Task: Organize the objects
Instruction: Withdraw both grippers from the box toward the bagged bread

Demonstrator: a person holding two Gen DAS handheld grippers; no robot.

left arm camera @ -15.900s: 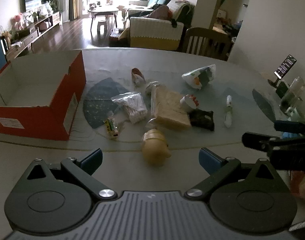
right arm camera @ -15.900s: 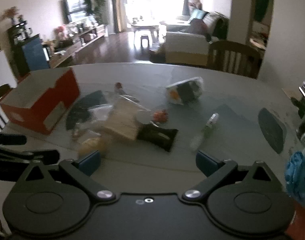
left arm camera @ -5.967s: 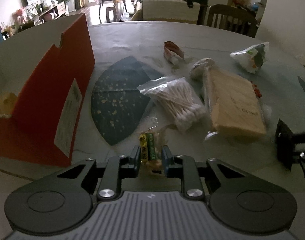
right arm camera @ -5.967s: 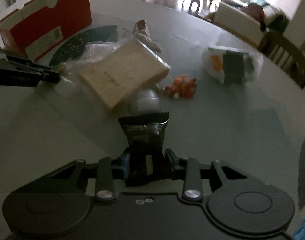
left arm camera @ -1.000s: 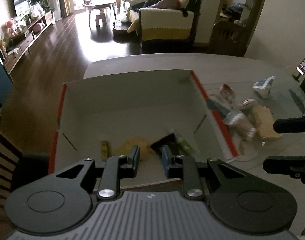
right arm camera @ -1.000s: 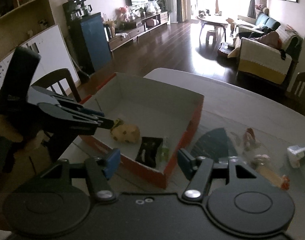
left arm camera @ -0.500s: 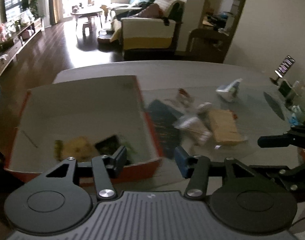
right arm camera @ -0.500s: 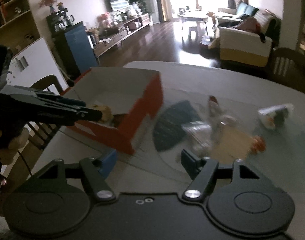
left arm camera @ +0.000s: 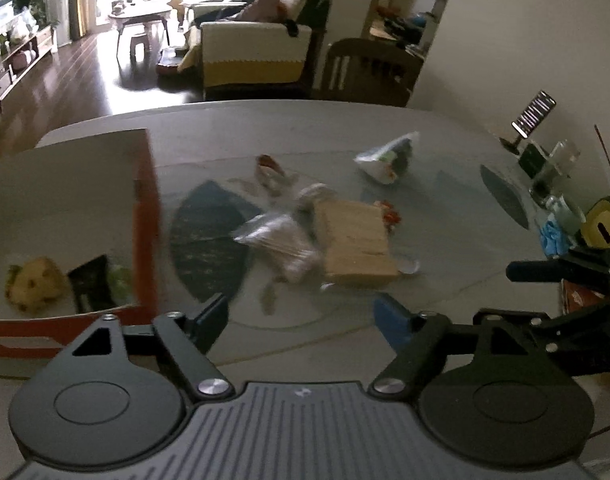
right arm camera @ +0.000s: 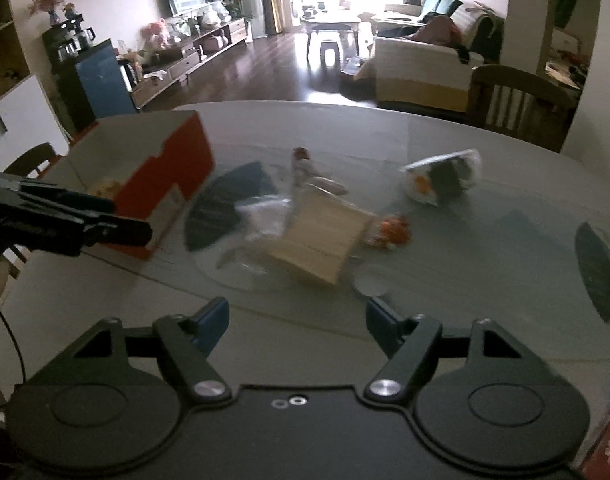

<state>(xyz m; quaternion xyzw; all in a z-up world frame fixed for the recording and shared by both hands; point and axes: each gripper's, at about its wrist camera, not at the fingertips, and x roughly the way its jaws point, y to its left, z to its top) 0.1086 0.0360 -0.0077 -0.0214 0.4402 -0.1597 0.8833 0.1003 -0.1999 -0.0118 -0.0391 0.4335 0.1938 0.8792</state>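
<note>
The red cardboard box (left arm camera: 145, 216) stands at the table's left; inside lie a yellow lump (left arm camera: 35, 285), a black packet (left arm camera: 92, 285) and a green packet (left arm camera: 120, 279). Right of it on the table lie a clear bag of cotton swabs (left arm camera: 281, 245), a tan flat package (left arm camera: 355, 240), a small orange item (right arm camera: 393, 228), a white round lid (right arm camera: 371, 280), a red-brown wrapper (left arm camera: 271, 168) and a white-green packet (left arm camera: 387, 158). My left gripper (left arm camera: 301, 312) hangs open and empty near the box's front corner. My right gripper (right arm camera: 297, 312) is open and empty, in front of the pile.
Dark fan-shaped mats (left arm camera: 209, 240) (right arm camera: 597, 264) lie under the glass. At the table's right edge stand a phone on a stand (left arm camera: 533, 114), bottles and a blue glove (left arm camera: 553, 236). A wooden chair (right arm camera: 517, 104) is behind the table.
Both grippers swung right, from over the box toward the pile on the table. The left jaws went from nearly shut to wide open. The right stayed open.
</note>
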